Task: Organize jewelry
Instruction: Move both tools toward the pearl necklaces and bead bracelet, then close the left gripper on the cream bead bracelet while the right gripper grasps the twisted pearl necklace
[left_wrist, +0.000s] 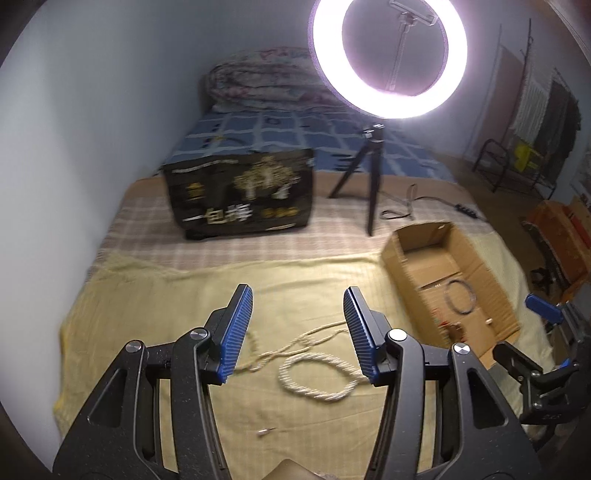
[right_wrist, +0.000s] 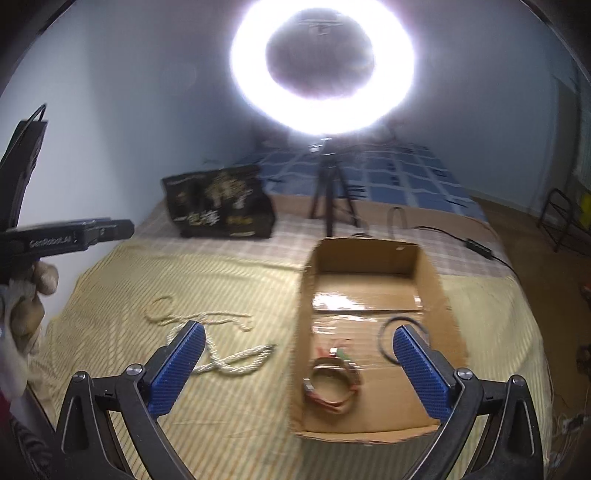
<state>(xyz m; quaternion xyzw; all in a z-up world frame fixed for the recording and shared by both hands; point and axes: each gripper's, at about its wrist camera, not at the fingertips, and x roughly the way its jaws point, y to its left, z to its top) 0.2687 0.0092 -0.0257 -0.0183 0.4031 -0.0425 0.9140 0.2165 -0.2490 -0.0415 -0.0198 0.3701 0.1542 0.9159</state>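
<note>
A pale beaded necklace (left_wrist: 314, 373) lies looped on the yellow bedcover, below my open, empty left gripper (left_wrist: 298, 330); it also shows in the right wrist view (right_wrist: 218, 345). A small pin-like piece (left_wrist: 266, 431) lies nearer. An open cardboard box (left_wrist: 495, 284) to the right holds a dark bangle (left_wrist: 460, 297). In the right wrist view my right gripper (right_wrist: 299, 356) is open and empty above the box (right_wrist: 369, 254), over a reddish bracelet (right_wrist: 332, 384), with the dark bangle (right_wrist: 386, 338) beside it.
A black printed bag (left_wrist: 243, 192) and a ring light (left_wrist: 388, 55) on a small tripod (left_wrist: 364, 177) stand behind on the bed. A wall runs along the left. Cables (right_wrist: 476, 240) lie at the right bed edge.
</note>
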